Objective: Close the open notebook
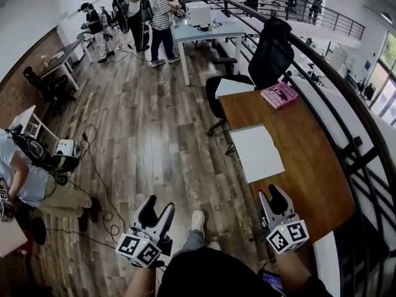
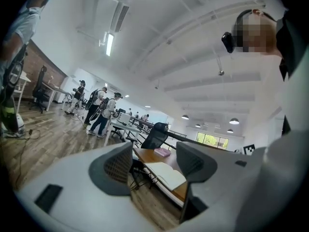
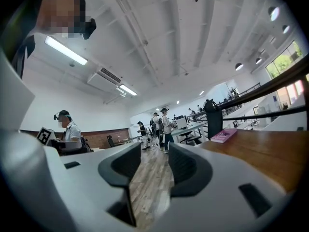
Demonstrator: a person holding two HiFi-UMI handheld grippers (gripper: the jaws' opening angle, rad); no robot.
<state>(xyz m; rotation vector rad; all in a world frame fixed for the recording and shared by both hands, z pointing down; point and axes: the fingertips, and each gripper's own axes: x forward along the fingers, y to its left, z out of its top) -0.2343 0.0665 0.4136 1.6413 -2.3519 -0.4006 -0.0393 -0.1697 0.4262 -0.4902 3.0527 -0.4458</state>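
The open notebook (image 1: 257,151) lies flat with its white pages up on the left half of a brown wooden desk (image 1: 309,166). In the left gripper view the notebook (image 2: 166,174) shows between the jaws, some way ahead. My left gripper (image 1: 158,208) hangs over the floor to the left of the desk, open and empty (image 2: 154,163). My right gripper (image 1: 270,195) sits over the desk's near end, short of the notebook, with its jaws apart and nothing between them (image 3: 154,163). The notebook does not show in the right gripper view.
A pink book (image 1: 279,94) lies at the desk's far end, with a black office chair (image 1: 266,60) behind it. A black railing (image 1: 346,104) runs along the desk's right side. Several people stand by a far table (image 1: 204,33). Cables (image 1: 102,197) trail on the floor at left.
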